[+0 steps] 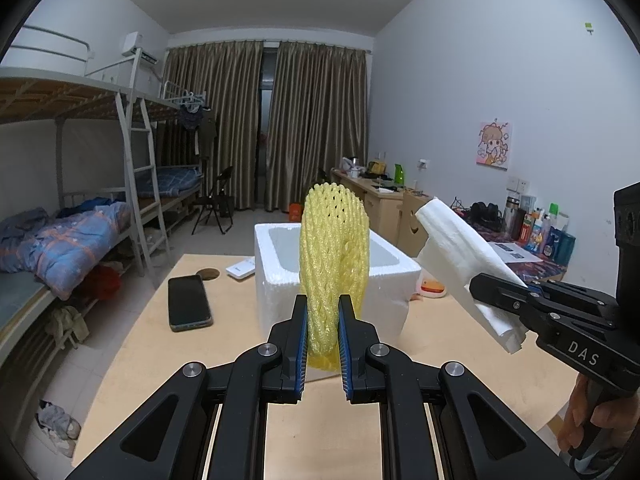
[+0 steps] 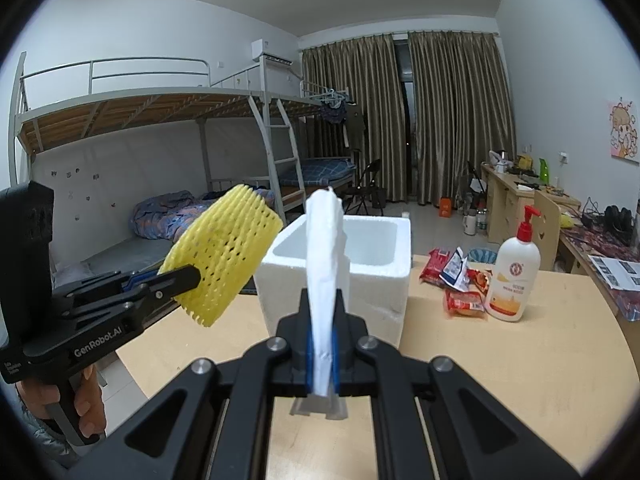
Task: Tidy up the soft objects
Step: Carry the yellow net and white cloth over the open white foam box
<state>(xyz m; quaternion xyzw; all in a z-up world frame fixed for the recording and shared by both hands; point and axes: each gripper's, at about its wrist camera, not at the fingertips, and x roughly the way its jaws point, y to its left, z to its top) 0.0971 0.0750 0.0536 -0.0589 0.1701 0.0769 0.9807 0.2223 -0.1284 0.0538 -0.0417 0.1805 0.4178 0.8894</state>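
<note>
Straight ahead of both grippers sits the open foam box [image 1: 280,264]. Left gripper [image 1: 323,344] is clamped on the upright yellow foam net [image 1: 334,248]; right gripper [image 2: 321,354] is pinched on the white tissue [image 2: 324,256], both roughly equally near.

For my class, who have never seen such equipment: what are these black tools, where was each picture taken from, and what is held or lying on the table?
A person holds two hand-held grippers, each with a camera looking along its fingers. One picture comes from the left gripper, shut on a yellow foam net; the other from the right gripper, shut on a folded white tissue. On the wooden table stand a white foam box, a phone, a lotion bottle and snack packets.
</note>
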